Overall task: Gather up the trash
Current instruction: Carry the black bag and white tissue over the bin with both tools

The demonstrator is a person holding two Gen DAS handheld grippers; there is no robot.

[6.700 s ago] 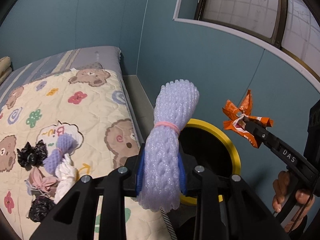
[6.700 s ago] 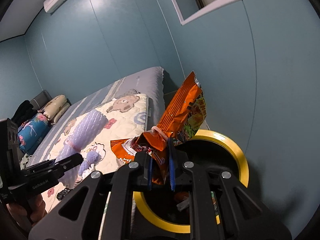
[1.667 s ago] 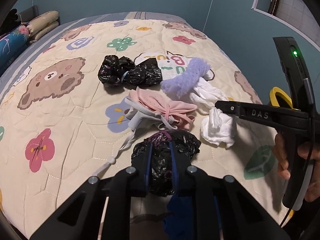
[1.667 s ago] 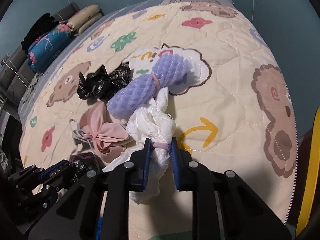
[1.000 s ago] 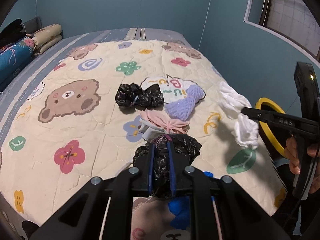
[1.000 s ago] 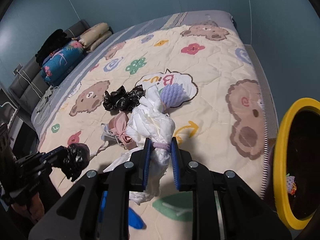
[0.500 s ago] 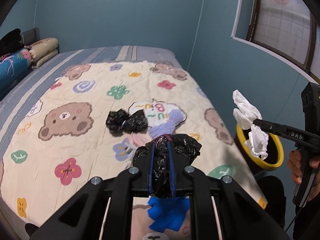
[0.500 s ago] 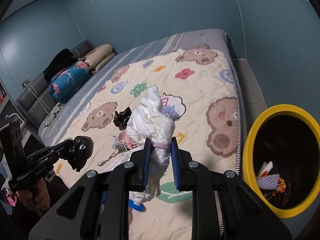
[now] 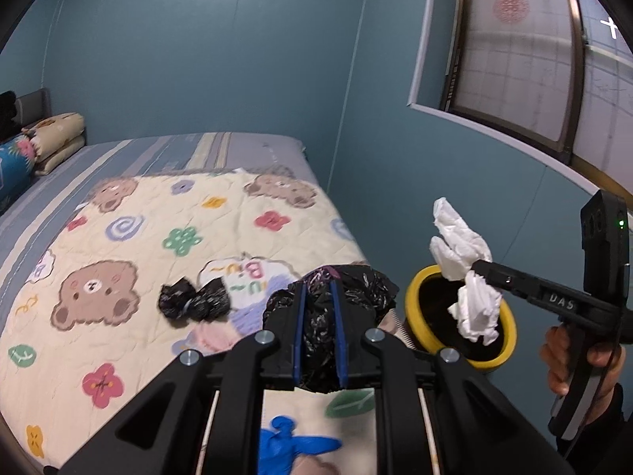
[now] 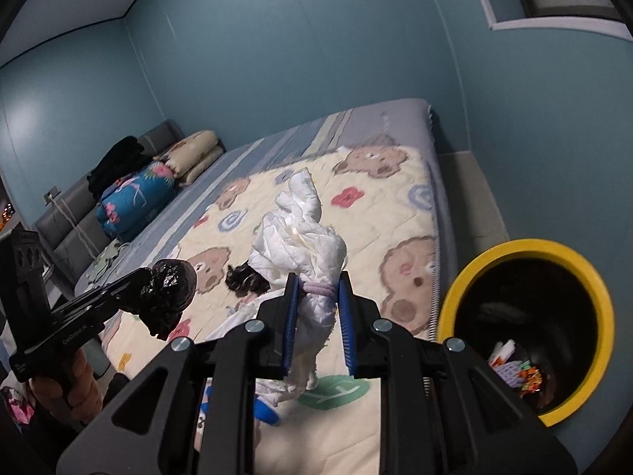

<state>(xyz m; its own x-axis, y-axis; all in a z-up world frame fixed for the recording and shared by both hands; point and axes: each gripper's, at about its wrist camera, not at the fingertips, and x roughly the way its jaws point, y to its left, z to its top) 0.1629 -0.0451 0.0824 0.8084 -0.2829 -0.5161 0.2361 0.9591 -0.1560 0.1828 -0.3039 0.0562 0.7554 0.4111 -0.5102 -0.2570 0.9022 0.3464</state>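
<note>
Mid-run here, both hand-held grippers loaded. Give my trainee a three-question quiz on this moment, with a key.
1. True or false: the right hand-held gripper holds the white wad.
2. What does the left hand-held gripper hold? A) black bag B) blue glove C) purple net
3. Fill in: the bin has a ____ rim.

Key: 1 true; 2 A; 3 yellow.
</note>
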